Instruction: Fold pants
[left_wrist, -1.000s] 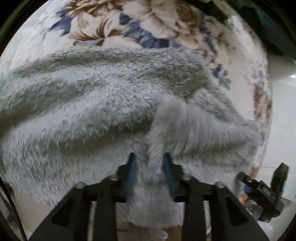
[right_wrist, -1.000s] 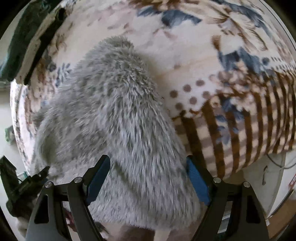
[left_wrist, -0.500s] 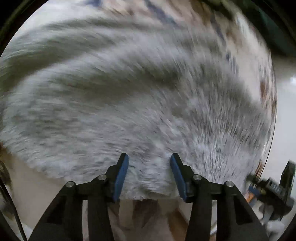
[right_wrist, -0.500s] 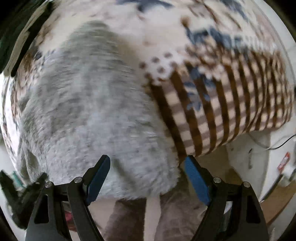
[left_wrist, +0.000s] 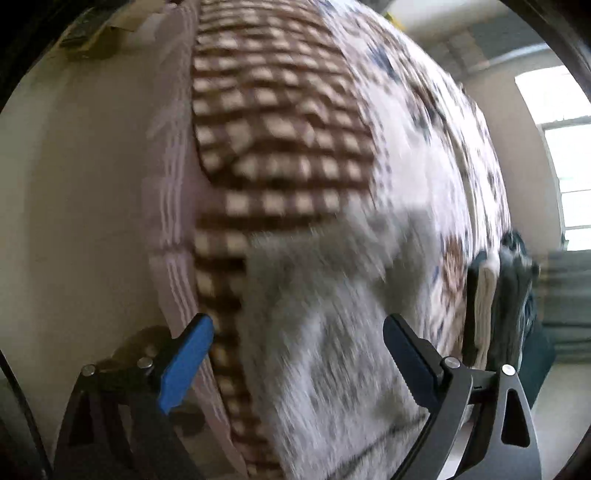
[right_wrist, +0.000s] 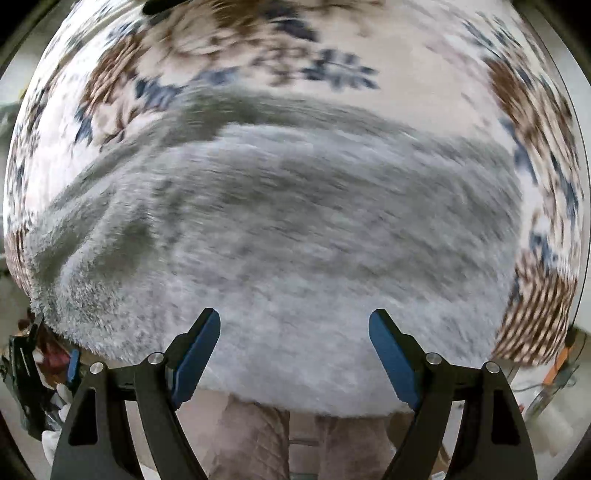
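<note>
Left gripper (left_wrist: 297, 341): fingers spread wide, nothing pinched between the blue pads (left_wrist: 184, 354). Gone from clamped on a fleece ridge a second ago to fully released, and swung to look along the bed edge. Right gripper (right_wrist: 294, 338): jaws wide apart as before, empty, hovering just above the near hem.

Fluffy grey fleece pants (right_wrist: 280, 221) lying flat on the floral brown-and-blue bedspread (right_wrist: 258, 48), upper layer laid over the lower with the edge of the lower showing beyond it. Reads as a fold just dropped and let go; probably one fold done, another or a smoothing pass likely left. Heavy motion blur in both views, so exact edge alignment not readable.

Around: brown-and-cream checked blanket border (left_wrist: 273, 122) along the bed side, pinkish striped mattress edge (left_wrist: 173, 229) beside it, pale wall further left. Dark folded clothes stack (left_wrist: 513, 295) at the far side of the bed, near the pants but apart. Window at upper right of the left view. Black clutter on floor (right_wrist: 22, 387) at lower left of the right view.

Nothing on top of the pants. Thick pile likely to spring back and slide.
</note>
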